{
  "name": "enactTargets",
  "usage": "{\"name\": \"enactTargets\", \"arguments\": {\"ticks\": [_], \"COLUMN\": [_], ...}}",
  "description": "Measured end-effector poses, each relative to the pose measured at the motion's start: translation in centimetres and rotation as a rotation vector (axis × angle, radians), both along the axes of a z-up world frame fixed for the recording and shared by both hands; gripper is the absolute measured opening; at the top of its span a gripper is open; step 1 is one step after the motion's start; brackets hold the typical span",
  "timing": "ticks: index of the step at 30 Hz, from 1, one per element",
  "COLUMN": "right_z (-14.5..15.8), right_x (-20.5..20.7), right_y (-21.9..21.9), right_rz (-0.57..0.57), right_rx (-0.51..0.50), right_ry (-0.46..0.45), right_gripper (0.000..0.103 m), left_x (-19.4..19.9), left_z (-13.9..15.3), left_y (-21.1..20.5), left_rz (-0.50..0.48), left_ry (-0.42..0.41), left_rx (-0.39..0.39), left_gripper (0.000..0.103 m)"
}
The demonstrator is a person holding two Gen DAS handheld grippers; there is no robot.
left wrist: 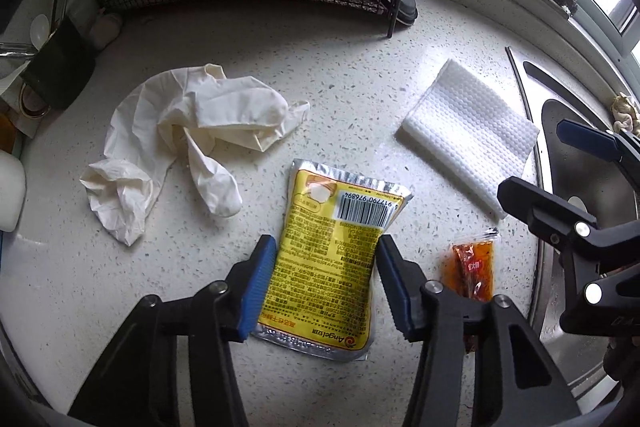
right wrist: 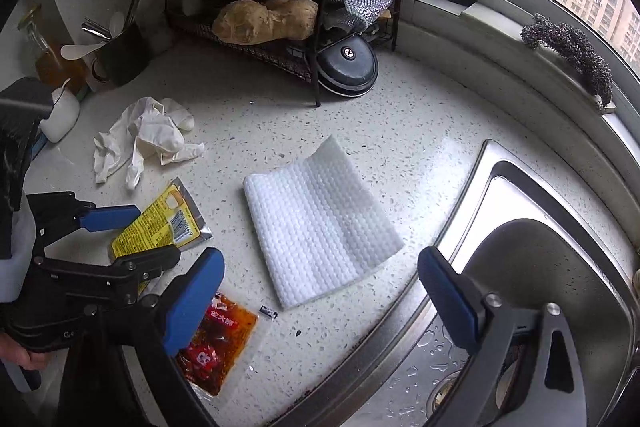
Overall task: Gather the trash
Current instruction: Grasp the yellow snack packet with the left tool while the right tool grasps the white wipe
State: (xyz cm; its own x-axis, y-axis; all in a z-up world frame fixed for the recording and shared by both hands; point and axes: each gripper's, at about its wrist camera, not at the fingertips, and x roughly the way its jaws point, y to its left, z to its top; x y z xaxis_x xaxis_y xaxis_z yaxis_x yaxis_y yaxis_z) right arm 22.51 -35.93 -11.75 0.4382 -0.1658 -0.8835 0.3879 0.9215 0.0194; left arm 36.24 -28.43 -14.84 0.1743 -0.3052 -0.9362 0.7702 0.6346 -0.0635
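Speckled white counter [left wrist: 360, 39] beside a steel sink [right wrist: 560, 211], window behind.

Left hand-held gripper [left wrist: 326, 267] is pointed steeply down over a yellow foil packet [left wrist: 332, 267] lying flat on the counter, barcode end away from the camera. Blue pads [left wrist: 256, 287] are seen at either long edge of the packet, touching or all but touching it; a firm pinch cannot be confirmed, and the packet is not lifted.

Right hand-held gripper [right wrist: 320, 301] is held spread wide, nothing between its jaws. One pad hangs over a red sauce sachet [right wrist: 220, 343], the other over the sink rim.

Other litter noted on the counter: crumpled white gloves [left wrist: 192, 139] beyond the packet to its left, and a folded white cloth [right wrist: 320, 223] between packet and sink. The red sauce sachet lies just beside the packet, on its sink side.

A black wire rack [right wrist: 280, 39] stands at the back, a tan lump on its lower shelf.
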Motion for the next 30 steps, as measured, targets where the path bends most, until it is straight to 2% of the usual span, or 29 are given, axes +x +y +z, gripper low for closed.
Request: {"name": "enactTargets", "arguments": {"ticks": [4,14,16,18,20,23,26,27,30], "right_z": [-0.1,-2.8,-3.2,-3.2,-3.1,-3.2,-3.0,-3.0,-2.4], "right_x": [0.8,3.2,3.6,4.0,4.1,4.4,3.9,3.7,3.2], "right_y": [-0.1,-0.8,-0.8,-0.6,-0.5,-0.3,-0.1,0.0,0.8], "right_rz": [0.027,0.086,0.097,0.1,0.109,0.122,0.129,0.126,0.135], "right_rx": [0.001,0.069,0.082,0.072,0.051,0.027,0.041,0.042,0.058], "right_ry": [0.005,0.075,0.086,0.083,0.091,0.092,0.089,0.093,0.083], "right_gripper": [0.097,0.096,0.085,0.081,0.072,0.049,0.017,0.012,0.011], "left_x": [0.0,0.6,0.7,1.0,1.0,0.8,0.5,0.3,-0.2], "left_z": [0.2,0.4,0.3,-0.1,0.0,0.1,0.4,0.5,1.1], "left_y": [0.1,0.6,0.4,0.0,0.2,0.7,1.5,1.7,2.8], "left_rz": [0.015,0.061,0.066,0.074,0.086,0.094,0.101,0.103,0.108], "left_ry": [-0.003,-0.004,-0.007,-0.003,0.003,-0.004,-0.006,-0.004,-0.011], "left_rx": [0.002,0.001,0.002,-0.005,-0.014,-0.019,-0.024,-0.027,-0.042], "left_gripper": [0.042,0.041,0.041,0.041,0.041,0.041,0.041,0.041,0.041]}}
